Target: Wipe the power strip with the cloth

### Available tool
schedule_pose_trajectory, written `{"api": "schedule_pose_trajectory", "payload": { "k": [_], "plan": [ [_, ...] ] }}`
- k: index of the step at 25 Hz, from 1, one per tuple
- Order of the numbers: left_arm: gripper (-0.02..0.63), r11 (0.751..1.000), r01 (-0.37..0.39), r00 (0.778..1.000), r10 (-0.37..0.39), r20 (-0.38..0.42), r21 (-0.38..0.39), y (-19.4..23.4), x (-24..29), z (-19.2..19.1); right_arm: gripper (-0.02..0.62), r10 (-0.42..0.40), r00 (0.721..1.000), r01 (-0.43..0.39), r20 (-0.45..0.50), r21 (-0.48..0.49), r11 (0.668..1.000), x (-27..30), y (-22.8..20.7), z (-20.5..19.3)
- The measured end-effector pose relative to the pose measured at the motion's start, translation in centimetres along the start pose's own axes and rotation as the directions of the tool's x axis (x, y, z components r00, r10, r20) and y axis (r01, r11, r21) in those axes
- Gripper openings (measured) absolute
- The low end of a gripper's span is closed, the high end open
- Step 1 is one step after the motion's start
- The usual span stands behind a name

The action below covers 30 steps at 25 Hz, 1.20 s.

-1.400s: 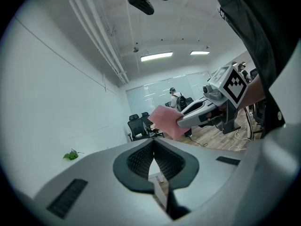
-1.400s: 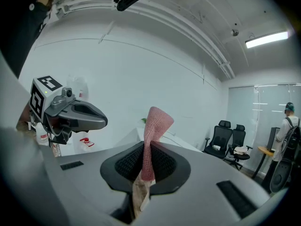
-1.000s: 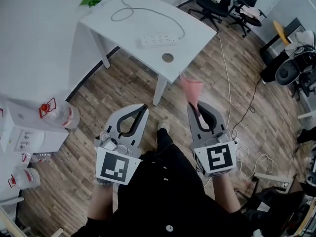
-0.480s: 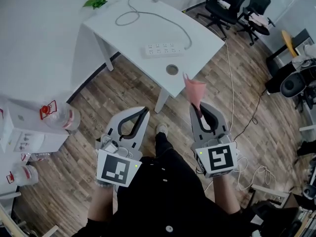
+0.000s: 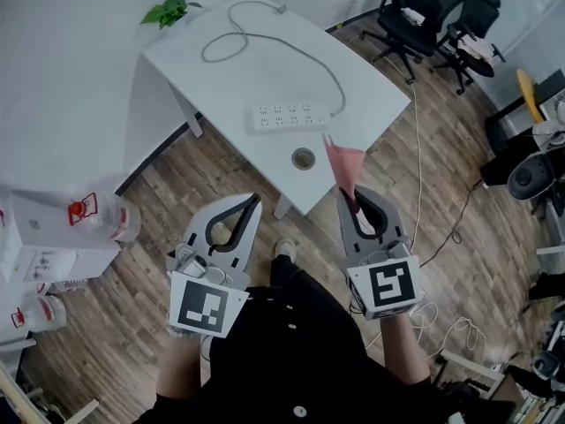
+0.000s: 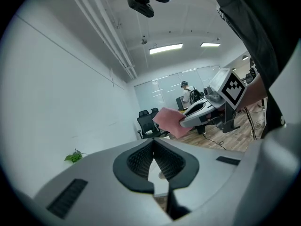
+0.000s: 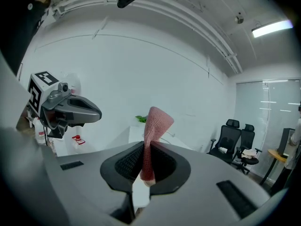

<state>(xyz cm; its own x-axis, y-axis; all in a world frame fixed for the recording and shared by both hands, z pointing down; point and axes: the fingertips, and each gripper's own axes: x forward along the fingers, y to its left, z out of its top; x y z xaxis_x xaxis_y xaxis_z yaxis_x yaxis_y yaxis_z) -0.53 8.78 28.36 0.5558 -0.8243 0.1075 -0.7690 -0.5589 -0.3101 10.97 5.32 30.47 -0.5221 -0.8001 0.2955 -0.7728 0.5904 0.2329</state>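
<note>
Stands at the near corner of a white table [image 5: 256, 69], forearms bent and drawn in close to the torso. Holds the left gripper [image 5: 257, 196] and the right gripper [image 5: 348, 191] side by side above the wood floor [image 5: 212, 162], apart from one another, marker cubes toward the body, jaws aimed forward at the table. Presses the left jaws together, tip to tip, with nothing between them. Clenches the right jaws on the lower end of a pink cloth [image 5: 343, 161], the rest of it standing up past the tips and overlapping the table's near edge in the head view. Touches the table with neither gripper.

Faces the power strip [image 5: 284, 116], lying flat on the near right part of the tabletop, ahead of the cloth and apart from it, with its grey cable [image 5: 309, 56] curving back toward the far edge. Looks down on a round cable hole [image 5: 303, 157] between the strip and the near corner.

Has bare tabletop on every side of the strip and open floor up to the table leg. Is bounded left by the white wall, with a green plant [image 5: 168, 10] at the table's far corner. Has a water bottle [image 5: 101, 217] and a white box [image 5: 40, 237] low at left, black office chairs [image 5: 428, 7] far right, and loose cords [image 5: 415, 201] trailing over the floor at right.
</note>
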Motion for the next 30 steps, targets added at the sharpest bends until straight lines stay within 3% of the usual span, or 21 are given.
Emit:
{"api": "schedule_pose_trajectory", "payload": {
  "k": [11, 17, 30],
  "plan": [
    [0.014, 0.998, -0.065, 0.997, 0.064, -0.038, -0.023, 4.4, 8.4, -0.9, 0.049, 0.042, 0.999, -0.043, 0.024, 0.052, 0.998, 7.8, -7.0, 0.7],
    [0.014, 0.997, -0.072, 0.996, 0.071, -0.053, -0.03, 5.5, 11.4, -1.2, 0.049, 0.053, 0.999, -0.053, -0.003, 0.009, 0.999, 9.8, -9.6, -0.4],
    [0.014, 0.998, -0.058, 0.995, 0.056, -0.077, -0.022, 5.4, 13.1, -0.7, 0.049, 0.058, 0.998, -0.057, -0.007, 0.051, 0.997, 10.4, -11.1, -0.8]
  ]
}}
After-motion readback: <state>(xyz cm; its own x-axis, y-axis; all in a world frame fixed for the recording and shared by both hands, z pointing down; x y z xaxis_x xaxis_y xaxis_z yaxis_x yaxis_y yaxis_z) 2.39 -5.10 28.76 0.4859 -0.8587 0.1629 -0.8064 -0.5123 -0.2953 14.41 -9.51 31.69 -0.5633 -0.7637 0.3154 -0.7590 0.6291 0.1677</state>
